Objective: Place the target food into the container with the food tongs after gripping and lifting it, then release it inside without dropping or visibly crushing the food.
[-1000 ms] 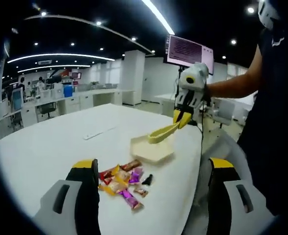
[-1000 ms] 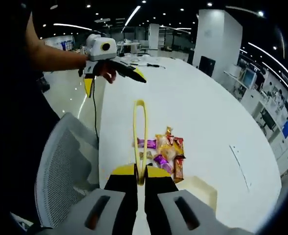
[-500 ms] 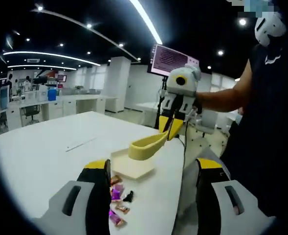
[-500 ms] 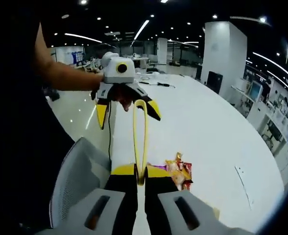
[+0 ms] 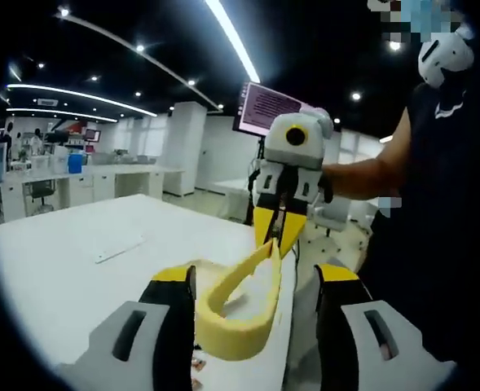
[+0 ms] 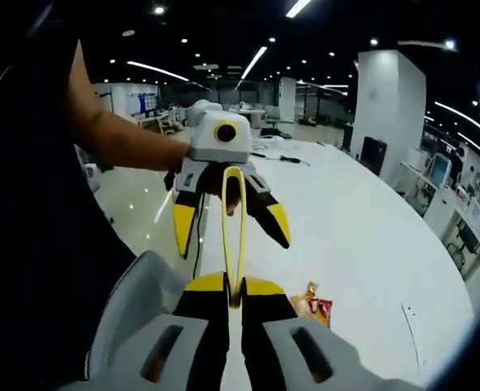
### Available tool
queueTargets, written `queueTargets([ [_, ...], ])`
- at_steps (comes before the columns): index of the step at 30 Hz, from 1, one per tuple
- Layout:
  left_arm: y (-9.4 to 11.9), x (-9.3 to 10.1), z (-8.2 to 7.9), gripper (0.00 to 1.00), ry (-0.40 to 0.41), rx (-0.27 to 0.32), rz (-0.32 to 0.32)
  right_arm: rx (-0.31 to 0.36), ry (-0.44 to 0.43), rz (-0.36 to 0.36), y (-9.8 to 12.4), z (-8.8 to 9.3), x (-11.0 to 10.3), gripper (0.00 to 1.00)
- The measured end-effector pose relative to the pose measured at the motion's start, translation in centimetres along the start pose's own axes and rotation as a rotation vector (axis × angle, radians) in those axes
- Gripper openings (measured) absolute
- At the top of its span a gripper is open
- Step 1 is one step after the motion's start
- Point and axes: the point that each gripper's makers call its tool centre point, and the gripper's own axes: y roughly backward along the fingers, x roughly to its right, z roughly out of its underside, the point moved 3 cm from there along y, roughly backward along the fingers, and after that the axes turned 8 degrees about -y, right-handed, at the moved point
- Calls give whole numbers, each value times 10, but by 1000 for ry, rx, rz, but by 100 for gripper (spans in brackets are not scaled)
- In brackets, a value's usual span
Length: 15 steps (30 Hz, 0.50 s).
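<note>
Right gripper (image 6: pixel 233 305) clamps tongs (image 6: pixel 233 236) at base, tips aimed between left gripper's (image 5: pixel 256 326) wide, empty jaws. Snacks (image 6: pixel 311 306) lie on table (image 6: pixel 362 244), below right of tongs, untouched. Tray (image 5: pixel 260 289) just ahead of left jaws. Judgement: no grip yet; pick, lift, release all remain.

Right gripper (image 6: pixel 233 295): jaws closed tight, clamping the base of the yellow food tongs (image 6: pixel 233 232), which project straight forward. Left gripper (image 5: pixel 256 281): jaws spread wide, nothing between them; seen in the right gripper view (image 6: pixel 230 218) it faces the camera, jaws splayed downward. A bare forearm (image 6: pixel 113 134) extends behind it.
</note>
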Motion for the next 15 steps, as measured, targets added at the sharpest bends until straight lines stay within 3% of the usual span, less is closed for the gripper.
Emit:
queueTargets([
  [4, -5, 5, -3, 50, 10, 9, 24, 11, 12, -6, -3, -7, -2, 2],
  [15, -9, 11, -9, 27, 15, 19, 52, 29, 18, -21, -5, -12, -5, 3],
])
